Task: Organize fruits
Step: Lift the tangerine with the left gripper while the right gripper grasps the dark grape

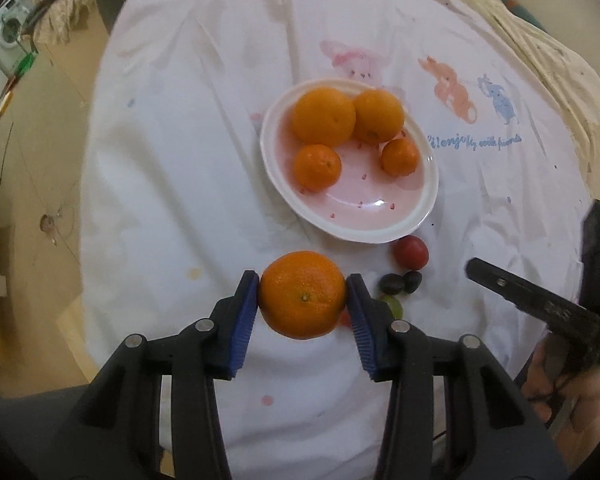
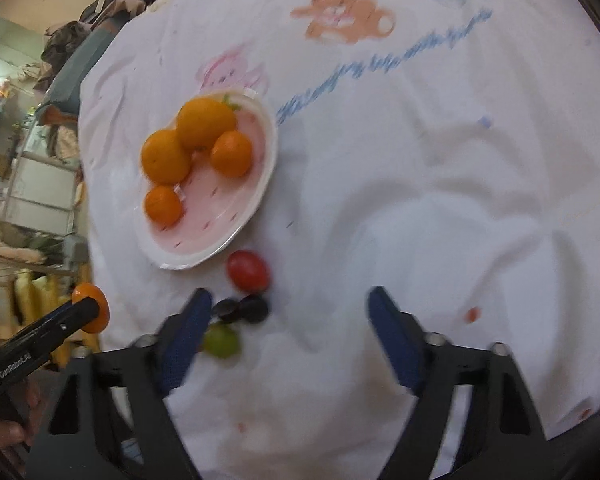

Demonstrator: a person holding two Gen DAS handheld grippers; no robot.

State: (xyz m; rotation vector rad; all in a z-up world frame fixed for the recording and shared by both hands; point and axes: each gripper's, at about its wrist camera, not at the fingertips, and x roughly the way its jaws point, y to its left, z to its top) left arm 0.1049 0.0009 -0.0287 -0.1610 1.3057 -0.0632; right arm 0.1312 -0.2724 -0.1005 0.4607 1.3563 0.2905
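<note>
My left gripper [image 1: 303,278] is shut on a mandarin [image 1: 302,302], held above the white cloth just in front of the pink plate [image 1: 364,204]. Several oranges and mandarins [image 1: 324,120] lie in that plate. To the plate's near right sit a red fruit [image 1: 410,253], two dark grapes [image 1: 392,283] and a green grape [image 1: 395,307]. My right gripper [image 2: 289,295] is open over bare cloth with nothing between its fingers. The dark grapes [image 2: 240,309] and green grape [image 2: 221,341] lie just beside its left finger [image 2: 188,332]. The red fruit [image 2: 248,271] is a little beyond them.
A white cloth with cartoon animal prints [image 1: 452,88] covers the round table [image 2: 420,160]. Small red stains [image 2: 473,314] mark it. Beyond the table's left edge are the floor [image 1: 44,184], a washing machine [image 1: 6,28] and cluttered shelves [image 2: 40,184].
</note>
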